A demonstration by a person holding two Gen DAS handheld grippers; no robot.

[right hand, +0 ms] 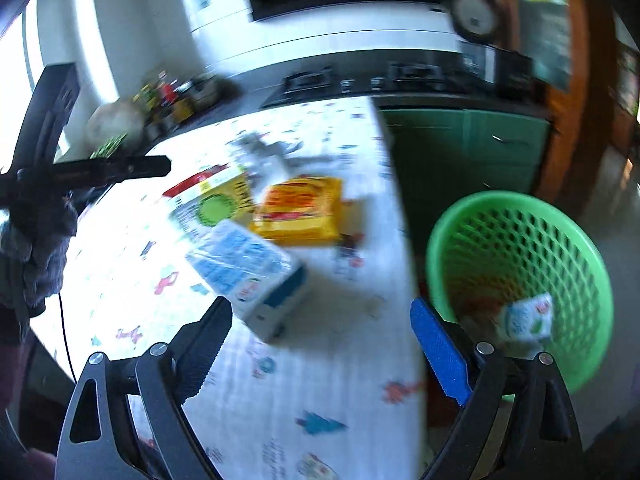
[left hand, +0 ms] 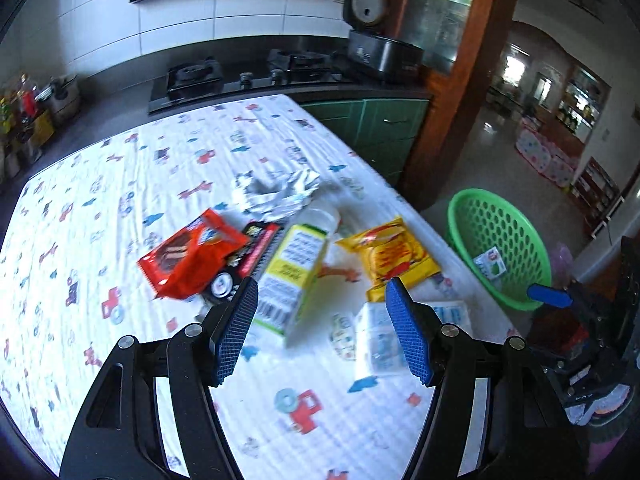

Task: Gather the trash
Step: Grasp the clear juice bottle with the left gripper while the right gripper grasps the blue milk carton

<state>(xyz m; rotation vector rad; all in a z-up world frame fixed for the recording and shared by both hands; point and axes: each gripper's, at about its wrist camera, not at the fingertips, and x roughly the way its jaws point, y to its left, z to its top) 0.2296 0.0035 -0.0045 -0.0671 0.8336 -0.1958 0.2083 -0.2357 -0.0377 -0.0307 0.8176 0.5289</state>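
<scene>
Left wrist view: left tool (left hand: 322, 302) has its jaws apart, nothing between them. Just ahead lies a stiff yellow-green carton (left hand: 290, 276), with a glossy orange wrapper (left hand: 192, 258) to its left and a crinkly yellow packet (left hand: 394, 256) to its right. Risk: the crowded litter shifts if a finger nudges a neighbour.

Right wrist view: right tool (right hand: 320, 322) is spread wide and empty. A soft blue-white tissue pack (right hand: 250, 276) sits just ahead on the worktop (right hand: 320, 380); the green mesh basket (right hand: 448, 232) stands ahead-right and lower, one scrap inside. Risk: the slick film slips.
</scene>
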